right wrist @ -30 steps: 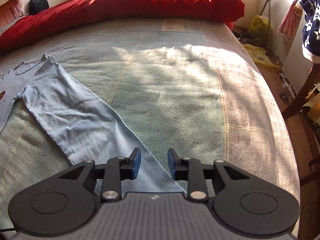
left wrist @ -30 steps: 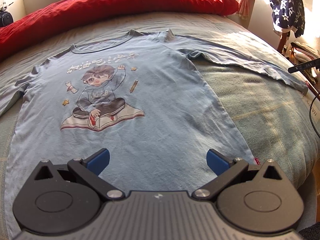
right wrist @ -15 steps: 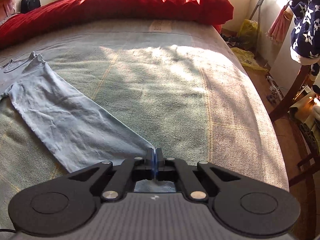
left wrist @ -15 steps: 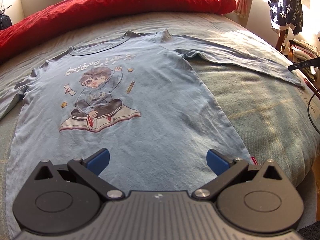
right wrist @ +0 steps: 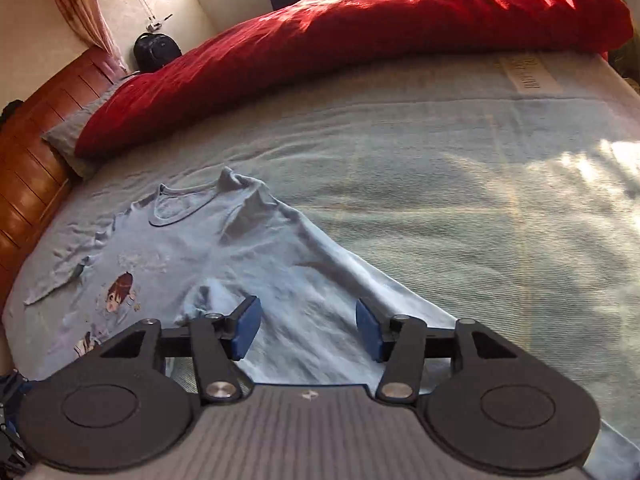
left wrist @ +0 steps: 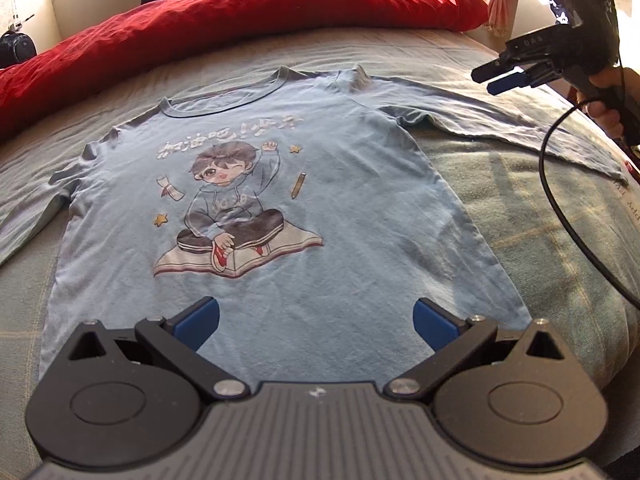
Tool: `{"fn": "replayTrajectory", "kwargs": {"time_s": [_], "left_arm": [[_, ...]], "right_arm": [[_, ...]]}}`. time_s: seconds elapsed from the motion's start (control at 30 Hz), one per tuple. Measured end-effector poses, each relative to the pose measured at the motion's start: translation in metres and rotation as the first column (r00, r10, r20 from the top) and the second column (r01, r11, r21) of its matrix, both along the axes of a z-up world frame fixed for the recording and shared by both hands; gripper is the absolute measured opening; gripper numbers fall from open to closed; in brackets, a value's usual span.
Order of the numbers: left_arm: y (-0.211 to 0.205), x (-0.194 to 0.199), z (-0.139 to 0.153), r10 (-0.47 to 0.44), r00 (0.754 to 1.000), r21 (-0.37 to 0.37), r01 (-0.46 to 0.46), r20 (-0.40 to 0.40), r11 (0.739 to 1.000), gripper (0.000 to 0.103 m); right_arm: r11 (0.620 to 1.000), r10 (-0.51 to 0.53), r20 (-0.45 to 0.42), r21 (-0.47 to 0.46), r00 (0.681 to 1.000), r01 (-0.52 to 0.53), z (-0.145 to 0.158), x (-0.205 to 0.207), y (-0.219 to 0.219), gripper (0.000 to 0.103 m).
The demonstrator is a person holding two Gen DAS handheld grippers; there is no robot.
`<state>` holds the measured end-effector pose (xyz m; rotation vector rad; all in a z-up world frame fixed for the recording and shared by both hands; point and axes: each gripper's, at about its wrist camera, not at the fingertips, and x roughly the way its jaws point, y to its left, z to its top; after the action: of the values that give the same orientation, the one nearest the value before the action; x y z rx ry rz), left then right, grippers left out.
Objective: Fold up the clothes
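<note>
A light blue long-sleeved shirt point(left wrist: 340, 184) with a cartoon print lies face up and spread flat on the bed. My left gripper point(left wrist: 316, 320) hovers open over its lower hem, with only flat cloth below the pads. My right gripper point(left wrist: 486, 78), held by a hand, hangs in the air above the outstretched right sleeve point(left wrist: 500, 124). In the right wrist view its jaws point(right wrist: 308, 328) are opening. They hold nothing, and the sleeve point(right wrist: 340, 276) lies beneath them. The shirt's collar point(right wrist: 180, 208) shows further off to the left.
A red duvet point(left wrist: 240, 28) is bunched along the far side of the bed. A wooden headboard point(right wrist: 32, 140) and a black bag point(right wrist: 154, 50) stand to the left. A black cable point(left wrist: 560, 208) hangs from the right gripper over the grey-green blanket point(right wrist: 480, 200).
The right gripper closed on the sleeve's end, then opened and swung left toward the shirt's body, and it now shows in the left wrist view. The left gripper stayed put.
</note>
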<state>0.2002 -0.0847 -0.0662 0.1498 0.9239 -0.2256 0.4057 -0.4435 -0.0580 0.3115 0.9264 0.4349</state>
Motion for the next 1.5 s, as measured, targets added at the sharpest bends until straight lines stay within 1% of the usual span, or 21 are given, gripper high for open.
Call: {"fn": "replayTrajectory", "kwargs": {"time_s": [0.03, 0.07, 0.13, 0.2, 0.33, 0.4, 0.47, 0.5, 0.57, 0.67, 0.73, 0.83, 0.87, 0.97, 1.03, 1.13, 1.27, 1.3, 1.4, 1.43, 1.5], "left_arm": [[0.003, 0.002, -0.001, 0.007, 1.0, -0.001, -0.007, -0.006, 1.0, 0.102], [0.006, 0.005, -0.002, 0.013, 1.0, -0.002, -0.013, -0.012, 1.0, 0.102], [0.012, 0.008, -0.005, 0.021, 1.0, -0.002, -0.021, -0.018, 1.0, 0.102], [0.017, 0.01, -0.011, 0.031, 0.999, -0.015, -0.031, -0.032, 0.999, 0.102], [0.023, 0.013, -0.025, 0.043, 0.997, -0.036, -0.045, -0.068, 0.998, 0.102], [0.023, 0.012, -0.028, 0.039, 0.997, -0.038, -0.041, -0.063, 0.998, 0.102], [0.024, 0.012, -0.027, 0.036, 0.998, -0.042, -0.039, -0.06, 0.998, 0.102], [0.024, 0.013, -0.026, 0.035, 0.998, -0.044, -0.038, -0.06, 0.998, 0.102], [0.023, 0.013, -0.026, 0.031, 0.998, -0.043, -0.034, -0.061, 0.998, 0.102], [0.024, 0.014, -0.025, 0.025, 0.998, -0.042, -0.028, -0.066, 0.999, 0.102], [0.026, 0.013, -0.025, 0.03, 0.997, -0.043, -0.033, -0.067, 0.999, 0.102], [0.031, 0.011, -0.024, 0.042, 0.997, -0.046, -0.045, -0.071, 0.998, 0.102], [0.032, 0.011, -0.024, 0.046, 0.996, -0.046, -0.049, -0.073, 0.998, 0.102], [0.035, 0.01, -0.023, 0.046, 0.996, -0.041, -0.049, -0.072, 0.998, 0.102], [0.038, 0.009, -0.023, 0.046, 0.996, -0.049, -0.049, -0.071, 0.998, 0.102], [0.041, 0.007, -0.025, 0.037, 0.997, -0.057, -0.041, -0.068, 0.998, 0.102], [0.038, 0.008, -0.026, 0.011, 0.998, -0.039, -0.013, -0.057, 0.999, 0.102], [0.038, 0.008, -0.025, 0.007, 0.999, -0.037, -0.009, -0.052, 0.999, 0.102], [0.041, 0.007, -0.021, 0.009, 0.999, -0.045, -0.011, -0.038, 0.999, 0.102], [0.043, 0.006, -0.02, 0.015, 0.999, -0.047, -0.016, -0.034, 0.999, 0.102], [0.047, 0.004, -0.016, 0.026, 0.999, -0.052, -0.027, -0.024, 0.998, 0.102]], "right_arm": [[1.0, -0.002, -0.024, 0.015, 1.0, 0.003, -0.006, 0.009, 0.005, 0.068], [1.0, -0.007, -0.048, 0.029, 0.999, 0.008, -0.013, 0.017, 0.009, 0.068], [0.999, -0.037, -0.097, 0.018, 0.995, 0.039, -0.027, 0.022, 0.005, 0.068], [0.997, -0.078, -0.085, 0.004, 0.993, 0.079, -0.033, 0.014, -0.015, 0.068], [0.976, -0.215, -0.096, -0.036, 0.972, 0.213, -0.035, -0.014, -0.072, 0.068], [0.962, -0.273, -0.116, -0.046, 0.955, 0.269, -0.034, -0.029, -0.1, 0.068], [0.946, -0.323, -0.112, -0.049, 0.94, 0.319, -0.027, -0.04, -0.11, 0.069], [0.942, -0.333, -0.097, -0.06, 0.938, 0.329, -0.02, -0.043, -0.109, 0.071], [0.957, -0.29, -0.063, -0.039, 0.955, 0.288, -0.007, -0.04, -0.087, 0.072], [0.975, -0.223, -0.01, -0.014, 0.975, 0.223, 0.012, -0.034, -0.052, 0.077], [0.988, -0.15, 0.021, -0.044, 0.988, 0.151, 0.018, -0.023, -0.008, 0.079], [0.983, -0.062, 0.078, -0.17, 0.995, 0.075, 0.017, -0.005, 0.058, 0.079], [0.977, -0.041, 0.078, -0.206, 0.996, 0.056, 0.013, 0.001, 0.076, 0.079], [0.941, 0.012, 0.074, -0.339, 0.997, 0.014, -0.008, 0.013, 0.114, 0.079], [0.9, 0.03, 0.054, -0.435, 0.998, -0.003, -0.026, 0.011, 0.121, 0.079], [0.898, 0.028, 0.029, -0.44, 0.999, -0.012, -0.027, -0.008, 0.104, 0.085], [0.897, 0.011, -0.023, -0.442, 1.0, -0.02, -0.021, -0.035, 0.08, 0.085], [0.894, 0.012, -0.025, -0.447, 1.0, -0.022, -0.016, -0.039, 0.08, 0.085], [0.917, 0.037, 0.019, -0.397, 0.999, -0.027, 0.005, -0.041, 0.094, 0.085], [0.926, 0.059, 0.04, -0.375, 0.997, -0.04, 0.013, -0.036, 0.107, 0.085], [0.931, 0.096, 0.066, -0.359, 0.993, -0.066, 0.018, -0.026, 0.132, 0.085]]}}
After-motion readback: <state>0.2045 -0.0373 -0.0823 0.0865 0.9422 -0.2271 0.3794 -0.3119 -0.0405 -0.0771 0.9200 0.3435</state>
